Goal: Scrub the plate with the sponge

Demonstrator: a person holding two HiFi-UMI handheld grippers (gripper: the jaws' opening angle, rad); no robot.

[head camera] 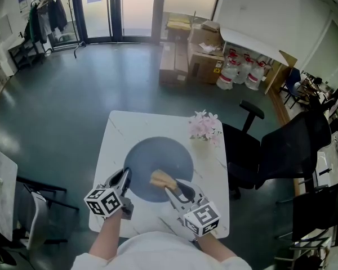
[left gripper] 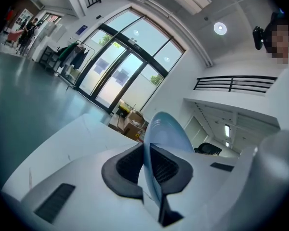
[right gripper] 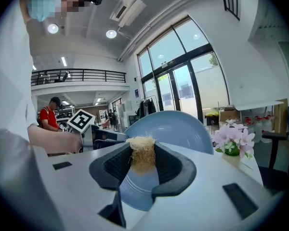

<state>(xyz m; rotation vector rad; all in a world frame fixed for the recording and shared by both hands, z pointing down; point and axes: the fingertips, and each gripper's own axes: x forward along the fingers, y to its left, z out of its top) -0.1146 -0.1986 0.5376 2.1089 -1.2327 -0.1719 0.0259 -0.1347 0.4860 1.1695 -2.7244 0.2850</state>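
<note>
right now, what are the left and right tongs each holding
Left tongs: closed on the rim of the blue plate.
Right tongs: closed on the tan fibrous sponge.

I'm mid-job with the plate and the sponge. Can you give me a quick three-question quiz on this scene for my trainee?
1. True or false: the left gripper is shut on the rim of the plate.
2. What is between the jaws of the right gripper? A: a brush. B: the sponge. C: nothing.
3. Fill in: in the head view, the flowers stand near the far ___ corner of the table.

Key: 1 true. 2 B. 3 right.
</note>
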